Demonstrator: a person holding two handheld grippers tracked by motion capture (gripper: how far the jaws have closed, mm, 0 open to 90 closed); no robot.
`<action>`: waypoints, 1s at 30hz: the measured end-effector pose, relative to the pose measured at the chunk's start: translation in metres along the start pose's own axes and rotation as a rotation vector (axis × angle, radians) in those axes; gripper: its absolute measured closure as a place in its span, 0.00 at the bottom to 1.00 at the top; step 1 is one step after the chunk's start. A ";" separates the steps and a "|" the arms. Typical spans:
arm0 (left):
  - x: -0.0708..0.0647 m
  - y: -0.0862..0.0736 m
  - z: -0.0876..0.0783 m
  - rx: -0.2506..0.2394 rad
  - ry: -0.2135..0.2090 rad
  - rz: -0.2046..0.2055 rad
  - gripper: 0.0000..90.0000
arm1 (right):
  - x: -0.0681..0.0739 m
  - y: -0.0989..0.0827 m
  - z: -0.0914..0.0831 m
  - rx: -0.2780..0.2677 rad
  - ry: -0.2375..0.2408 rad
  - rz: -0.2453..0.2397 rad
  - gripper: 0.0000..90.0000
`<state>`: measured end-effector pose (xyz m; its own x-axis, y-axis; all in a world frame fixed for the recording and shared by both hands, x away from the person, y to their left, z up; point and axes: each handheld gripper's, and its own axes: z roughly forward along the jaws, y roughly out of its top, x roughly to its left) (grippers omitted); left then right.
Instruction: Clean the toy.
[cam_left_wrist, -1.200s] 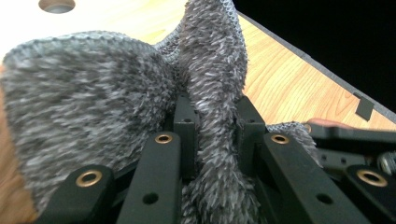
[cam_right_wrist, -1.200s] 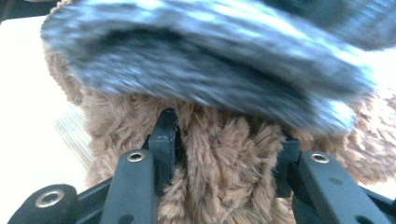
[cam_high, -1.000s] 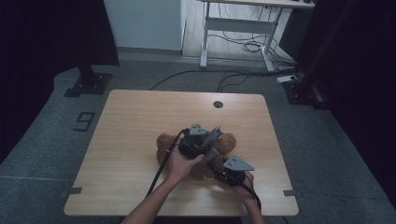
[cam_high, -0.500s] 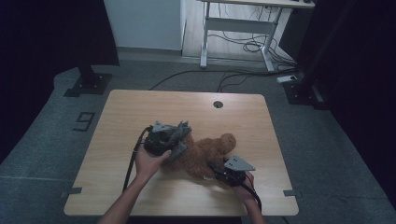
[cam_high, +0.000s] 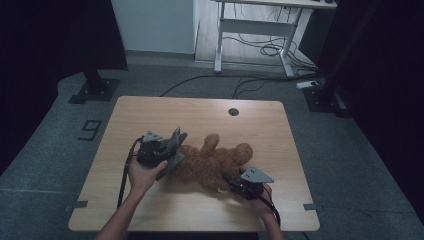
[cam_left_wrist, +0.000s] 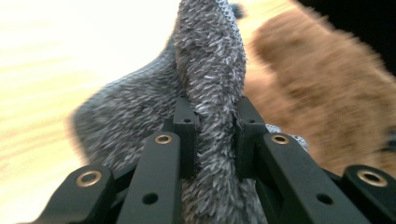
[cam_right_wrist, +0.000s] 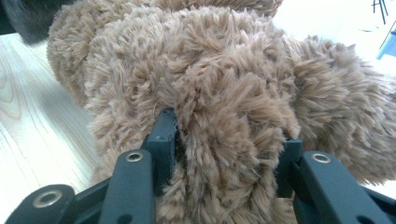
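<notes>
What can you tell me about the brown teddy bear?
The teddy bear is fluffy brown plush. It lies flat on the wooden table, with one limb sticking up toward the far edge. The right gripper is shut on a thick tuft of its fur. At its other end, the left gripper pinches a fuzzy grey cloth right beside the bear.

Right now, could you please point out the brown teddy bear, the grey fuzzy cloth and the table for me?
brown teddy bear (cam_high: 212, 165), high view, on its belly.
grey fuzzy cloth (cam_left_wrist: 210, 60), left gripper view, on the fold above the jaws.
table (cam_high: 165, 112), high view, on bare wood near the far edge.
</notes>
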<state>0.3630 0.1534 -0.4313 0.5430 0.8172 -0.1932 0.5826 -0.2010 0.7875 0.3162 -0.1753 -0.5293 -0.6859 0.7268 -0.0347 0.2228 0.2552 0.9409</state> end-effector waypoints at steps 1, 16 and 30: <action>-0.011 0.006 0.001 -0.012 -0.020 0.017 0.84 | 0.000 0.000 0.000 0.001 0.001 0.002 0.61; -0.142 0.069 0.099 0.109 -0.129 0.220 0.84 | 0.000 -0.001 -0.001 -0.006 0.005 0.002 0.61; -0.116 0.045 0.110 0.150 -0.139 0.138 0.84 | -0.001 -0.001 -0.001 0.006 0.009 0.011 0.61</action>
<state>0.3926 -0.0098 -0.4376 0.6960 0.6961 -0.1763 0.5743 -0.3921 0.7186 0.3158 -0.1765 -0.5303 -0.6893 0.7242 -0.0211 0.2345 0.2506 0.9393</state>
